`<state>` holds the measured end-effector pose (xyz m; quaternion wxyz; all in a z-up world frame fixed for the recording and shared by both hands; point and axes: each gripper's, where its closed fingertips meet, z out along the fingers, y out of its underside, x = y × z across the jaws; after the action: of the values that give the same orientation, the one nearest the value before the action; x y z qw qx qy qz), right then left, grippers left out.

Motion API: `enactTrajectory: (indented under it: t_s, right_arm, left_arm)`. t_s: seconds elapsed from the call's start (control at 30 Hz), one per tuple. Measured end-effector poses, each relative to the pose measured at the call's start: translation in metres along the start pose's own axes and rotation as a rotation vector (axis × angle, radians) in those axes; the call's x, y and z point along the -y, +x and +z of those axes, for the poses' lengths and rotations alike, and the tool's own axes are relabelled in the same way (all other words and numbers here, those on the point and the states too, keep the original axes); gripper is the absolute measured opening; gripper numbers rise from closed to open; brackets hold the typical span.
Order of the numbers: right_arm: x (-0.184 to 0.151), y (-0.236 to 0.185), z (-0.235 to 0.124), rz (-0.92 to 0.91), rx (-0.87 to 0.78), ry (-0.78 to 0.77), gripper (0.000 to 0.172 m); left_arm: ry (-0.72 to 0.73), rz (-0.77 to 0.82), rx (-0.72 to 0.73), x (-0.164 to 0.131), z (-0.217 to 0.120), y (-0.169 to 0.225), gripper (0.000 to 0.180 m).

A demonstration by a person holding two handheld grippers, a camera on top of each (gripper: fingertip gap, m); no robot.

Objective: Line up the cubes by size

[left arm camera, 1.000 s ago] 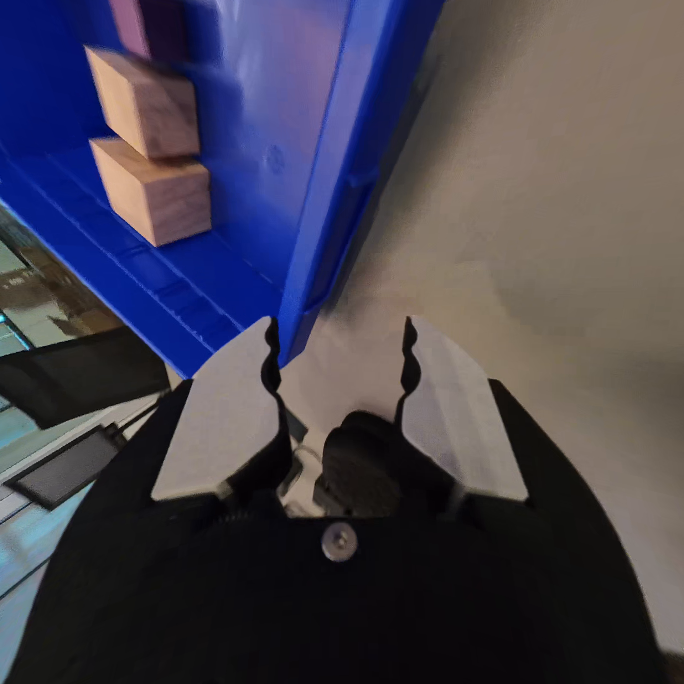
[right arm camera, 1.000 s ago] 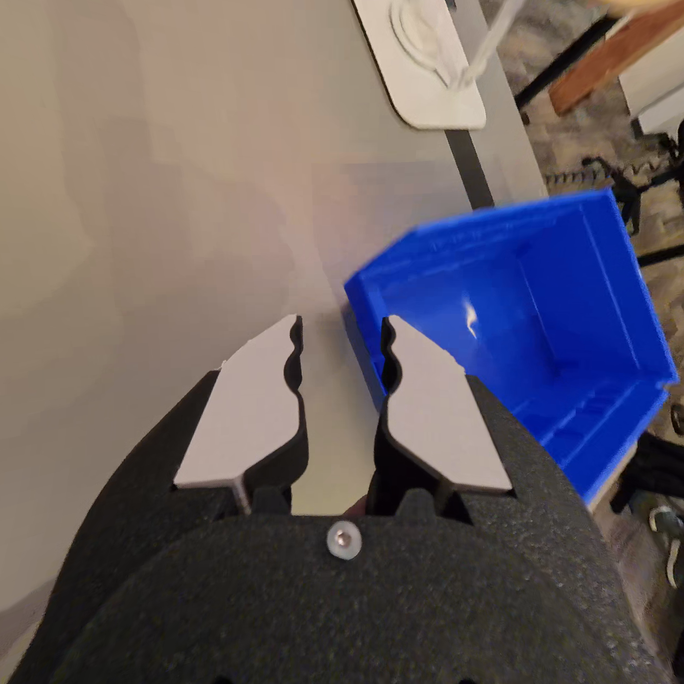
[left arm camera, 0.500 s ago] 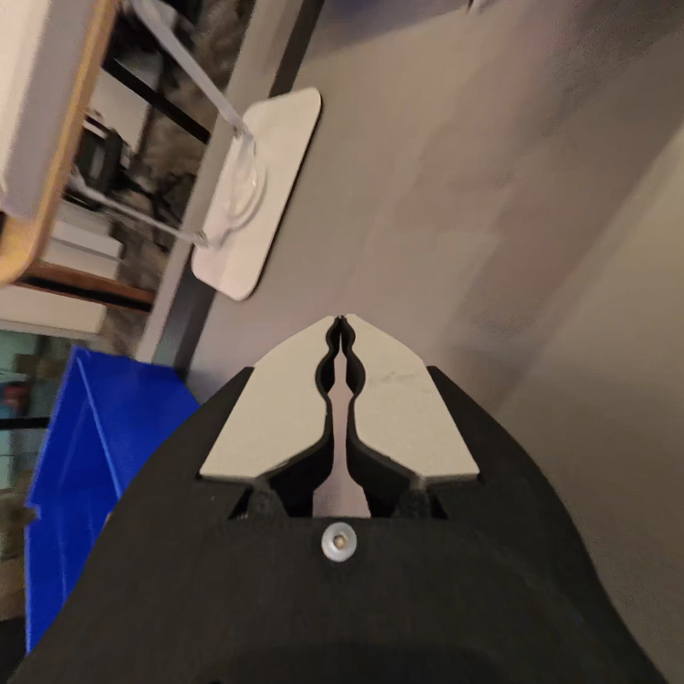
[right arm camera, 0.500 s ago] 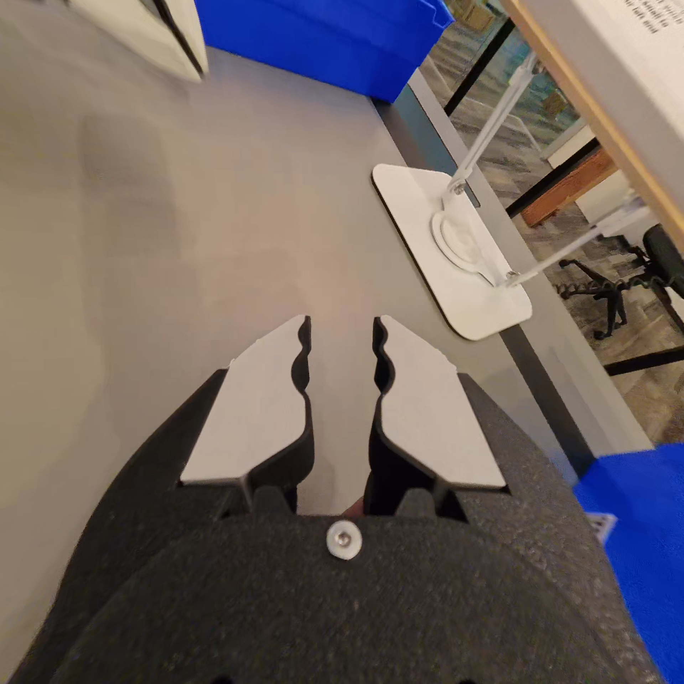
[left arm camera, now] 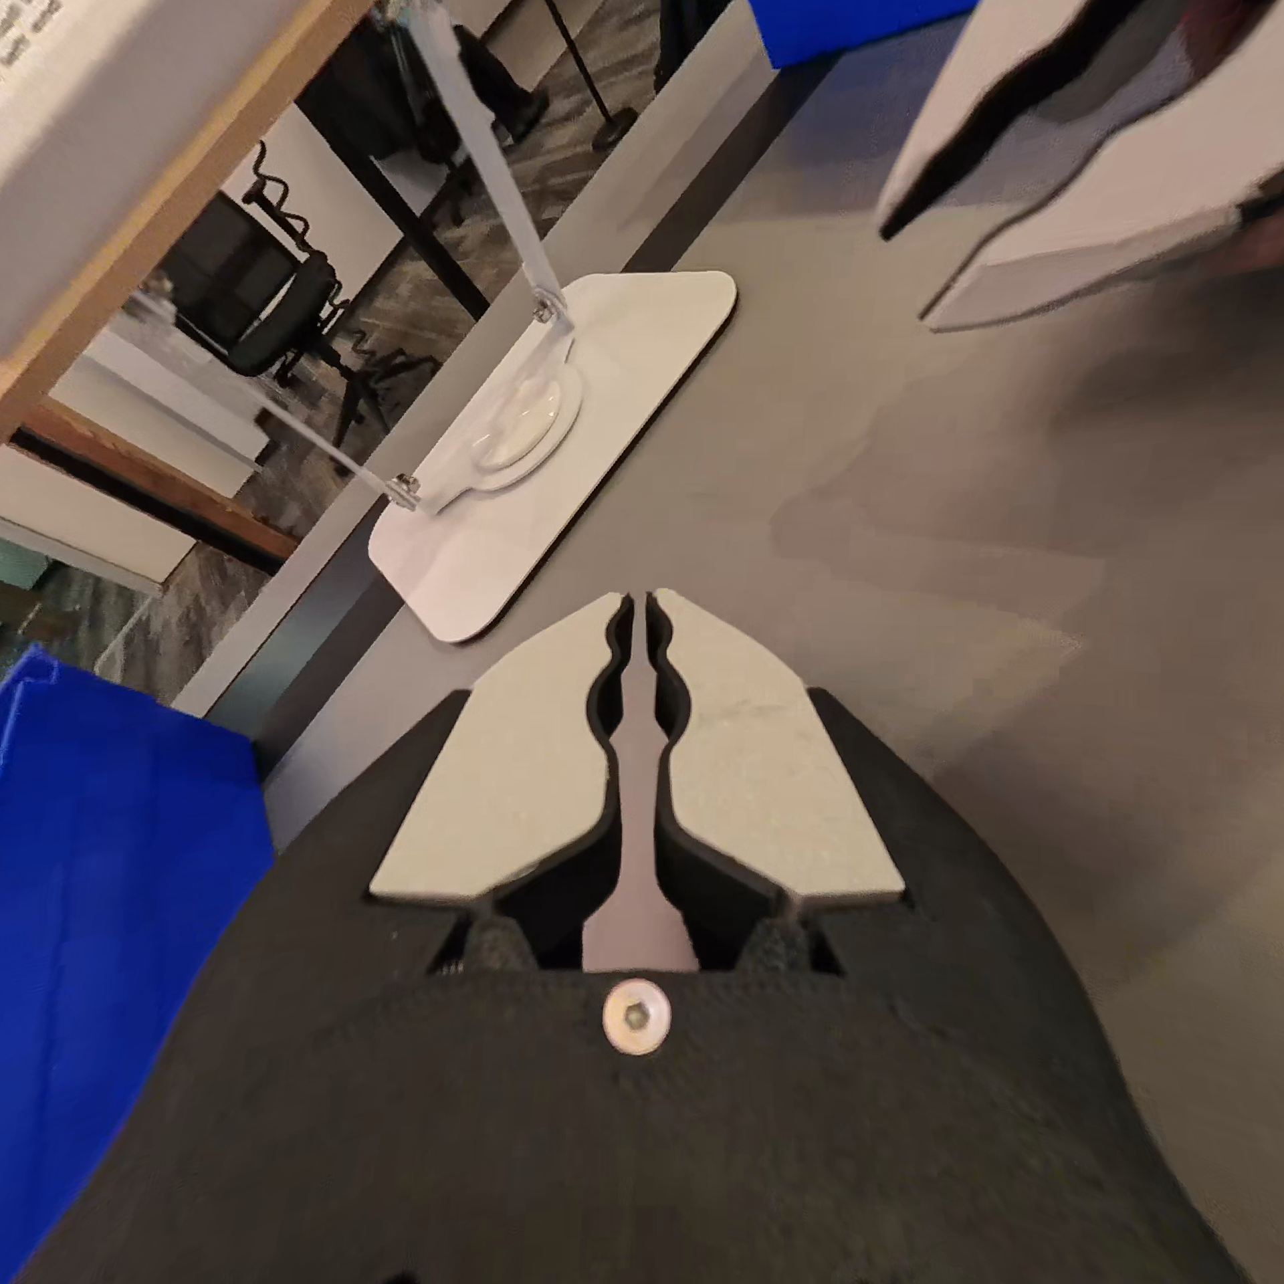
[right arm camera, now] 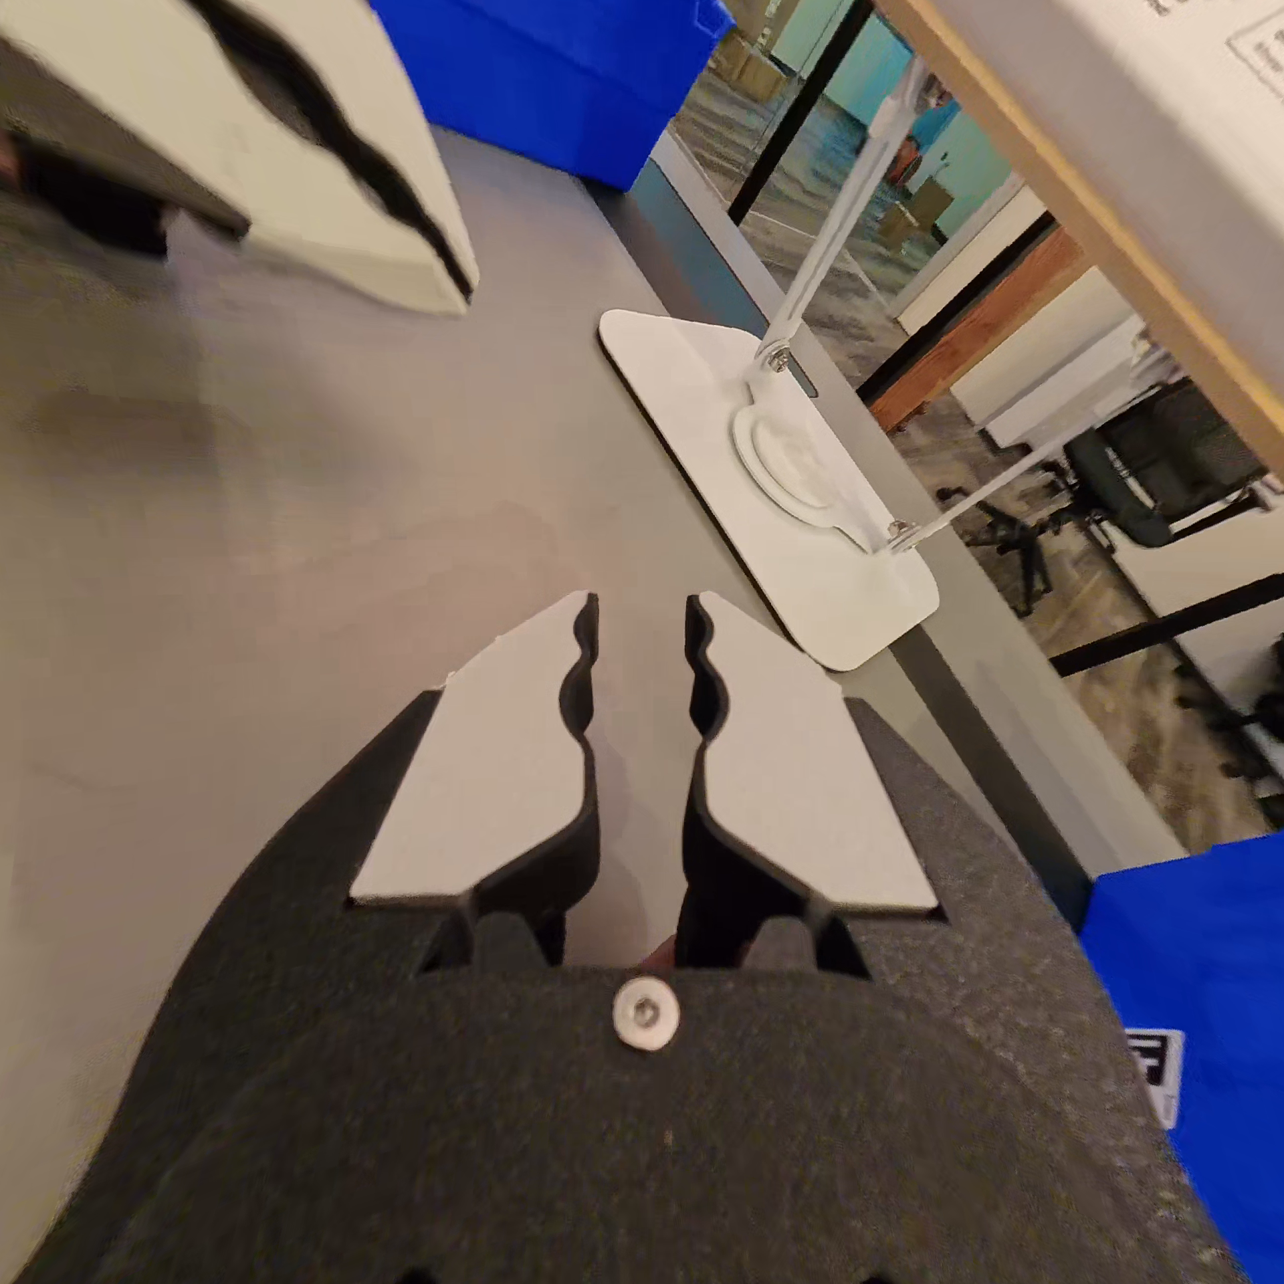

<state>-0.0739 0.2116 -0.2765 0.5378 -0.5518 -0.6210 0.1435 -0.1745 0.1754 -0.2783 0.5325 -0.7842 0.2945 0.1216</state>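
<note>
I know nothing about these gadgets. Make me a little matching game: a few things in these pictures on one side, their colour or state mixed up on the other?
Things:
1. left tool
2. right tool
3. bin
4. stand base

States:
a. blue, at the table's edge
b. white, flat on the grey table
c. fingers nearly together, nothing between
d. fingers apart, nothing between

Pairs: 1-c, 2-d, 3-a, 4-b

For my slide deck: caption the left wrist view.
Left gripper, nearly shut and empty, above grey table near white stand base; no cubes visible.
</note>
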Motion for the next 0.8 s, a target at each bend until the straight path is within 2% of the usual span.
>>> enactTrajectory:
  t_s: [0.2, 0.57, 0.67, 0.8]
  right_arm:
    - [-0.004, -0.007, 0.002, -0.102, -0.019, -0.028, 0.023]
    - [-0.008, -0.015, 0.003, -0.186, -0.007, -0.047, 0.023]
    - [-0.010, -0.016, 0.004, -0.194, -0.004, -0.056, 0.023]
    - [-0.012, -0.014, 0.004, -0.200, -0.003, -0.061, 0.023]
  left_arm:
    - [-0.013, -0.014, 0.016, -0.004, 0.002, -0.007, 0.016]
    - [-0.027, 0.040, -0.002, -0.005, 0.004, 0.002, 0.017]
    - [0.022, 0.022, -0.007, 0.005, -0.002, 0.001, 0.017]
    - [0.079, 0.144, -0.002, 0.026, -0.023, -0.006, 0.019]
